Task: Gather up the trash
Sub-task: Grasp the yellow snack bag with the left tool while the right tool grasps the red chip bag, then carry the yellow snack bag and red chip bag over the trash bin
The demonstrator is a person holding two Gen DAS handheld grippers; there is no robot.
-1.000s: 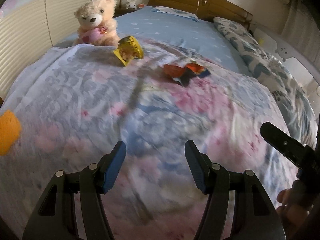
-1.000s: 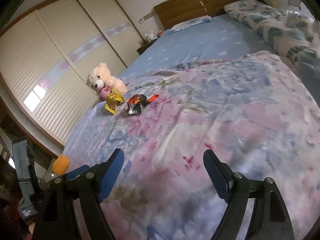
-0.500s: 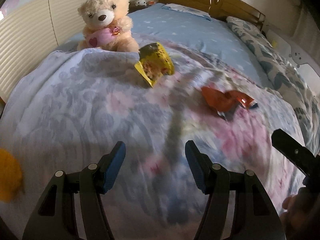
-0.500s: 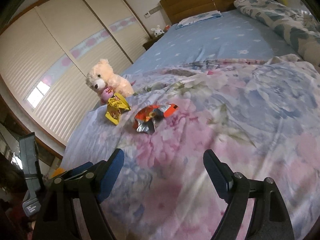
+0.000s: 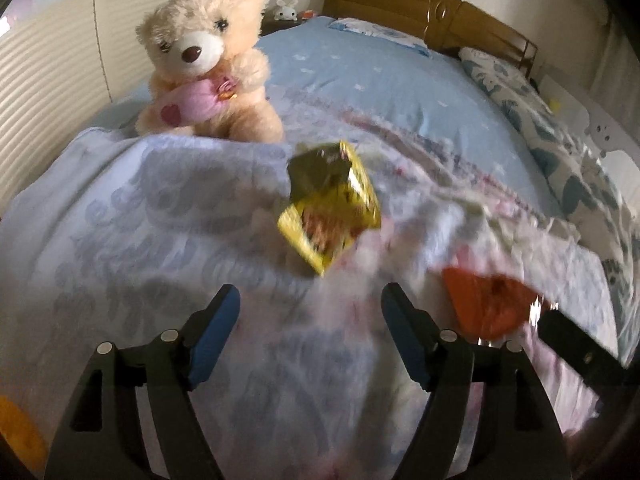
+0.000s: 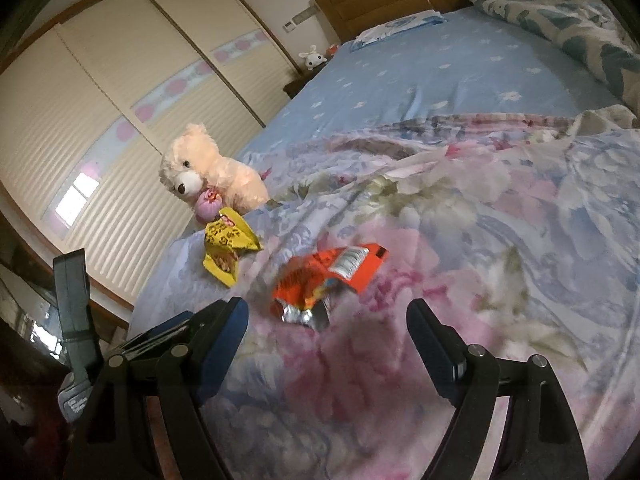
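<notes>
Left claw (image 5: 310,312) open, empty, yellow wrapper (image 5: 330,222) just ahead on the bed quilt (image 5: 120,232). Right claw (image 6: 326,322) open before orange wrapper (image 6: 326,280). Pinch each crumpled edge low, avoid snagging fabric or teddy bear (image 5: 204,64).

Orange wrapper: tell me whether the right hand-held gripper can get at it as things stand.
Probably yes. The orange wrapper lies in the open on the floral quilt, just ahead of the open right hand-held gripper; nothing lies between them, and the yellow wrapper sits off to the side.
</notes>
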